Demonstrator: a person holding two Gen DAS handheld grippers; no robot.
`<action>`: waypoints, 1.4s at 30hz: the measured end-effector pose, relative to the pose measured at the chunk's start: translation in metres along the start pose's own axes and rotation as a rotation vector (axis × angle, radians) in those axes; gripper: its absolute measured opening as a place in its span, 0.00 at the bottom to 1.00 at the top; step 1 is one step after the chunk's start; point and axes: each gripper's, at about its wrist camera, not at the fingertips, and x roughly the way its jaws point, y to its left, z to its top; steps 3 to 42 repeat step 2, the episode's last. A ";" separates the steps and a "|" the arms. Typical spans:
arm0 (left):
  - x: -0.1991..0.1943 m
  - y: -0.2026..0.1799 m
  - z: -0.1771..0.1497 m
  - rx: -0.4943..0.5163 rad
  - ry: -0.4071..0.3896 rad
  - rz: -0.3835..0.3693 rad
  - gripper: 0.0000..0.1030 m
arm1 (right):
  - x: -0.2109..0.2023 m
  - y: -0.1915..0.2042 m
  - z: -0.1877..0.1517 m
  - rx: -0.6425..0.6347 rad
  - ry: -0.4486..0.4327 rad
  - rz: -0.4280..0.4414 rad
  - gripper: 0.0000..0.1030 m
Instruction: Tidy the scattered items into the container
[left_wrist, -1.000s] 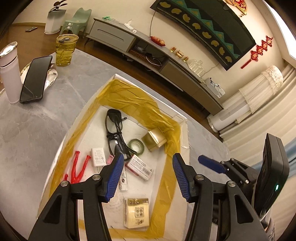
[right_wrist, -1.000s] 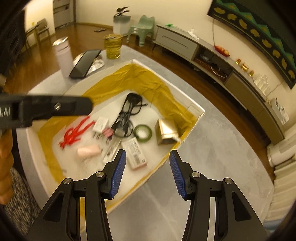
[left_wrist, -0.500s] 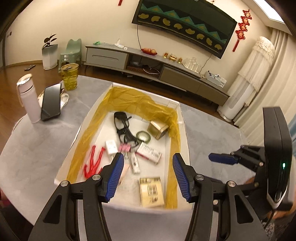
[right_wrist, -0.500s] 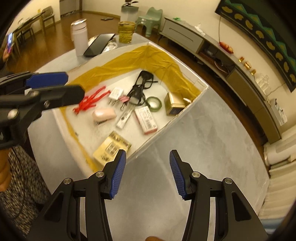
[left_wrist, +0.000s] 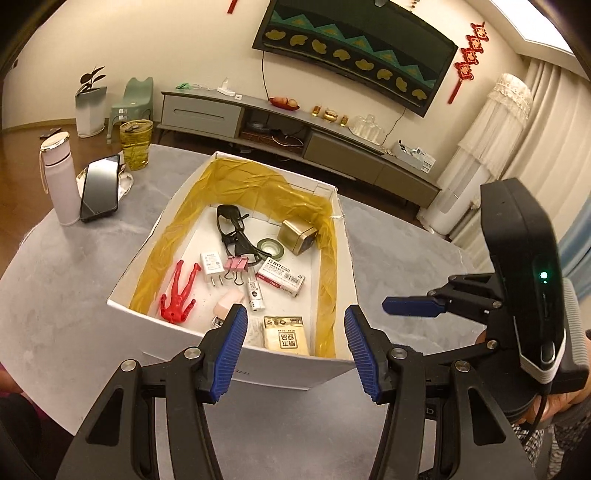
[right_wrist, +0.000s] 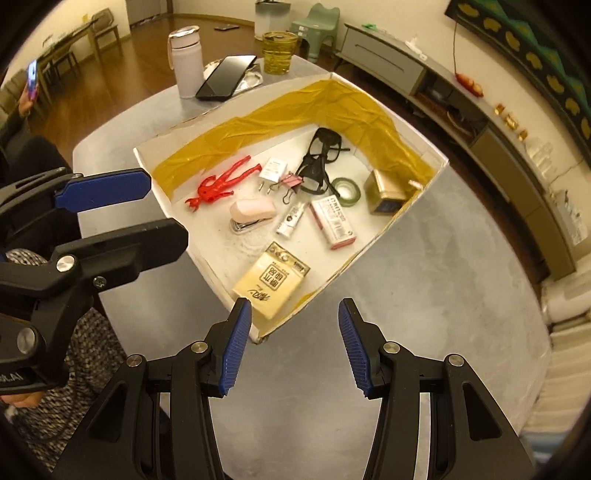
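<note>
A white cardboard box (left_wrist: 258, 363) (right_wrist: 177, 206) lined with yellow film sits on the grey table. Inside lie black glasses (left_wrist: 232, 229) (right_wrist: 319, 162), a red figure (left_wrist: 179, 295) (right_wrist: 221, 182), a white charger (left_wrist: 210, 264), pink clips (left_wrist: 236, 265), a green tape roll (left_wrist: 269, 248) (right_wrist: 345, 189), a gold tin (left_wrist: 297, 236) (right_wrist: 384, 194), a red-white packet (left_wrist: 282, 282) (right_wrist: 334, 221), a pink stapler (right_wrist: 251, 214) and a yellow card pack (left_wrist: 285, 338) (right_wrist: 271, 282). My left gripper (left_wrist: 295, 347) is open and empty above the box's near wall. My right gripper (right_wrist: 295, 347) is open and empty over the near corner.
On the table's far left stand a white bottle (left_wrist: 59, 177) (right_wrist: 186, 61), a black phone (left_wrist: 100, 186) (right_wrist: 227, 75) leaning on a foil dish, and a yellow glass (left_wrist: 136, 144) (right_wrist: 279, 51). A grey TV cabinet (left_wrist: 295, 136) runs along the far wall. Bare grey tabletop (right_wrist: 424, 295) lies right of the box.
Both grippers have pulled back and risen from the box, so the whole box and table now show. Both have stayed open and empty.
</note>
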 end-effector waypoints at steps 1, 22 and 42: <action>-0.002 -0.001 0.000 0.001 -0.003 -0.001 0.55 | -0.001 0.001 0.001 -0.007 0.002 -0.010 0.51; -0.003 -0.001 -0.001 0.002 -0.005 -0.002 0.55 | -0.002 0.003 0.003 -0.017 0.004 -0.027 0.51; -0.003 -0.001 -0.001 0.002 -0.005 -0.002 0.55 | -0.002 0.003 0.003 -0.017 0.004 -0.027 0.51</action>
